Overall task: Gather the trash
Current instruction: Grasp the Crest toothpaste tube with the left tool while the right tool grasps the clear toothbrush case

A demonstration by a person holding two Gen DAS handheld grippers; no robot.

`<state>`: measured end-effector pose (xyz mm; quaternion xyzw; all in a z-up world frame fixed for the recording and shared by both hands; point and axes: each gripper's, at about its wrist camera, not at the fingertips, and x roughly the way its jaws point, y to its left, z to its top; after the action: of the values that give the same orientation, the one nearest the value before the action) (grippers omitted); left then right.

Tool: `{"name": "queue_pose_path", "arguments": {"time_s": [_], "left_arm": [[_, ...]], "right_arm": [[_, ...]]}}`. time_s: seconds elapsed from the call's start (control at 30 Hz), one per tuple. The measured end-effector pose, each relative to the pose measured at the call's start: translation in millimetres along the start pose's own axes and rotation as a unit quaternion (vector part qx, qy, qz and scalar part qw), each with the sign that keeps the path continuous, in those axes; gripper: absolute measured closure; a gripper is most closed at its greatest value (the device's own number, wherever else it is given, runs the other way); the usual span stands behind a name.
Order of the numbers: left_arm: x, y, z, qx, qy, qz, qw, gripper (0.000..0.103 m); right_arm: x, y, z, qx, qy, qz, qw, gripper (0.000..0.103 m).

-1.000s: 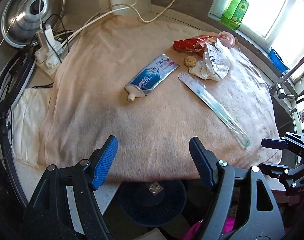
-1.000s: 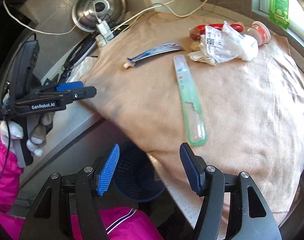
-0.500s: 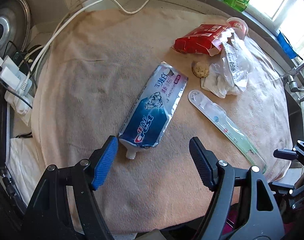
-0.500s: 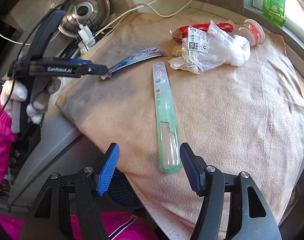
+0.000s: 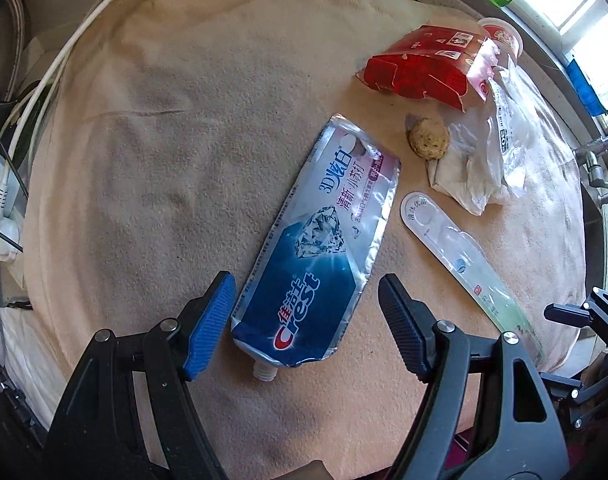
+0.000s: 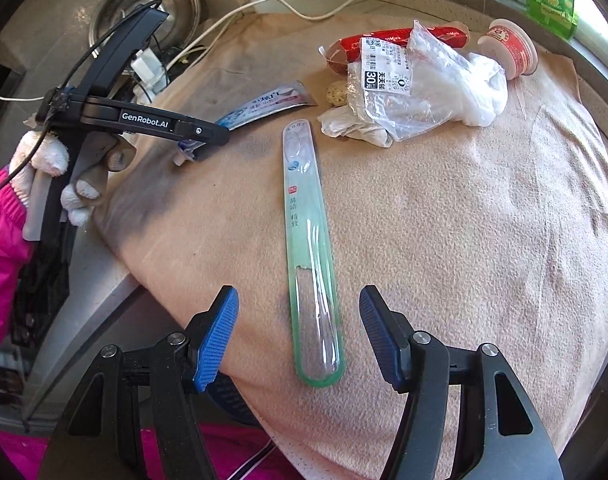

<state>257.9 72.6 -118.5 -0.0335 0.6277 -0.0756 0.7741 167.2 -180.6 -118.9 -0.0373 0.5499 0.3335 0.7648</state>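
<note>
White cables (image 5: 44,92) trail along the left edge of a surface draped in a peach towel (image 5: 176,128), where several pieces of trash lie scattered. The left gripper (image 5: 305,320) hangs low over the towel with its fingers spread wide, gripping nothing; the cap end of a flattened toothpaste tube (image 5: 323,248) lies between them, the tube running away up and to the right. Just right of the tube rests a long clear toothbrush package (image 5: 459,264) with a green end, and beyond it sit a small brown lump (image 5: 428,138), a crumpled plastic bag (image 5: 491,148), a torn red carton (image 5: 423,66) and a small red-and-white cup (image 5: 501,34) near the window side. Seen from the right wrist, a gloved hand (image 6: 60,176) holds the left gripper at the towel's left edge. The right gripper (image 6: 298,332) is likewise wide open and holds nothing, the green end of the toothbrush package lying between its 2 fingers on the towel.
</note>
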Motion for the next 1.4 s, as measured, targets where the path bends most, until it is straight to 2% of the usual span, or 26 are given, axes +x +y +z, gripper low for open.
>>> {"name": "queue_pose_path", "arguments": {"time_s": [0.17,0.2,0.33,0.53,0.57,0.6,0.63,0.67,0.73,0.83,0.97,1.0,1.07,1.17,1.33,1.4], "left_arm": [[7.4,4.4,8.7,0.001,0.006,-0.005,1.0,0.027],[8.5,5.0,9.2,-0.001,0.006,-0.007,1.0,0.031],[13.9,4.2,13.1,0.0,0.001,-0.007,1.0,0.032],[8.9,-1.1,-1.0,-0.006,-0.013,-0.007,0.9999,0.034],[7.5,-2.2,-4.0,-0.006,-0.015,-0.006,0.9998,0.036],[5.8,-4.2,-5.6,-0.006,-0.02,-0.008,0.9997,0.045],[1.9,-6.6,-6.9,-0.007,-0.028,-0.01,0.9995,0.049],[-3.6,-7.8,-11.1,-0.008,-0.031,-0.015,0.9994,0.058],[-7.1,-11.0,-11.7,-0.007,-0.037,-0.01,0.9992,0.061],[-6.7,-14.3,-11.4,0.001,-0.038,-0.002,0.9993,0.059],[0.8,-7.2,-4.4,-0.011,-0.02,-0.003,0.9997,0.034],[3.3,-3.8,-2.0,-0.014,-0.014,-0.008,0.9998,0.031],[11.2,2.7,1.7,-0.025,0.007,-0.033,0.9991,0.031],[17.1,5.0,5.2,-0.042,0.005,-0.038,0.9984,0.032],[19.9,-17.5,1.9,-0.005,-0.008,0.019,0.9998,0.037],[19.5,-21.0,-0.1,-0.006,-0.014,0.024,0.9996,0.039]], "right_arm": [[4.7,0.5,4.7,0.0,0.003,0.001,1.0,0.041],[5.8,1.2,6.2,-0.001,0.004,0.001,1.0,0.041],[12.3,4.2,13.0,-0.006,0.008,-0.004,1.0,0.041],[25.4,13.8,26.4,-0.026,0.017,-0.02,0.999,0.041],[28.1,14.9,29.1,-0.029,0.019,-0.023,0.999,0.041],[31.2,16.0,31.6,-0.031,0.02,-0.027,0.999,0.041],[33.9,16.8,33.9,-0.033,0.022,-0.032,0.999,0.041],[36.2,17.7,35.7,-0.035,0.023,-0.036,0.998,0.041],[40.5,20.1,38.8,-0.042,0.025,-0.042,0.998,0.041],[46.4,23.0,42.8,-0.052,0.028,-0.055,0.997,0.041],[48.9,24.6,45.0,-0.058,0.029,-0.059,0.996,0.041],[49.0,23.7,44.6,-0.059,0.029,-0.059,0.996,0.041],[48.6,22.4,43.5,-0.061,0.029,-0.06,0.996,0.041],[50.5,21.9,44.6,-0.061,0.029,-0.06,0.996,0.041],[53.2,23.2,44.3,-0.059,0.026,-0.062,0.996,0.041],[54.0,23.9,43.7,-0.064,0.027,-0.065,0.995,0.041]]}}
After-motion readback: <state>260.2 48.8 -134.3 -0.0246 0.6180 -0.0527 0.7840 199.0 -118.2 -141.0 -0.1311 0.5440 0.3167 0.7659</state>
